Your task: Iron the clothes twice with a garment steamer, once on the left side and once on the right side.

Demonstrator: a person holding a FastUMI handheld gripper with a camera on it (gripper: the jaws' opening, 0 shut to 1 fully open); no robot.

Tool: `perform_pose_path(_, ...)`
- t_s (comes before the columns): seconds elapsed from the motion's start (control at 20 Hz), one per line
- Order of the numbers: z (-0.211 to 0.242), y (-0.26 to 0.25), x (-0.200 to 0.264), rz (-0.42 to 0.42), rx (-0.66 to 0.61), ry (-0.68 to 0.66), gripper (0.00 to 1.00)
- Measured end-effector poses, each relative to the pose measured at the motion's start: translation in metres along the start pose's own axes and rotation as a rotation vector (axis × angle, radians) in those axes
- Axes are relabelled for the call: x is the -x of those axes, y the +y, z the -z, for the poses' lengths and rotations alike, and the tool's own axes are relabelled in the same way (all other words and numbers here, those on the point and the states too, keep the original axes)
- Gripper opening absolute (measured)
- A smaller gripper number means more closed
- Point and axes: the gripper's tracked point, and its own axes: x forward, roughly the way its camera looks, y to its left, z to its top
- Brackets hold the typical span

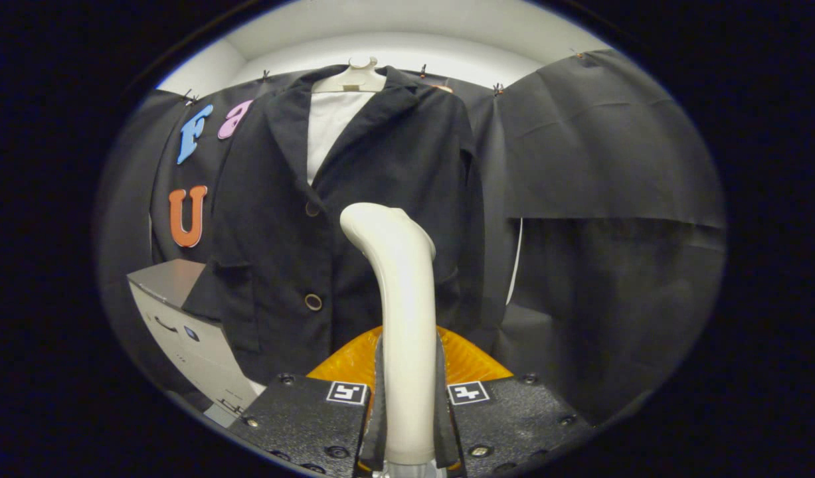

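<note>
Black cloth [600,146] hung as the booth's wall on every side, pinned along its upper edge by small clips [497,87]. Above it ran a pale, evenly lit ceiling [407,33]. Low down at one side stood a light grey cabinet [181,318] with a dark handle on its front. A thin white cord [515,265] hung against the cloth.

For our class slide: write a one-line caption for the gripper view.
Gripper shut on a cream plastic steamer handle, raised before a dark buttoned jacket on a pale hanger.
</note>
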Motion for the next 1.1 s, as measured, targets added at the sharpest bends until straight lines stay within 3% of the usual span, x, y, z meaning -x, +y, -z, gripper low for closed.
perform_pose_path(0.5, 0.105, 0.010, 0.002, 0.018, 0.072, 0.177, 0.31)
perform_pose_path(1.1, 0.159, 0.012, 0.004, 0.026, 0.131, 0.281, 0.31)
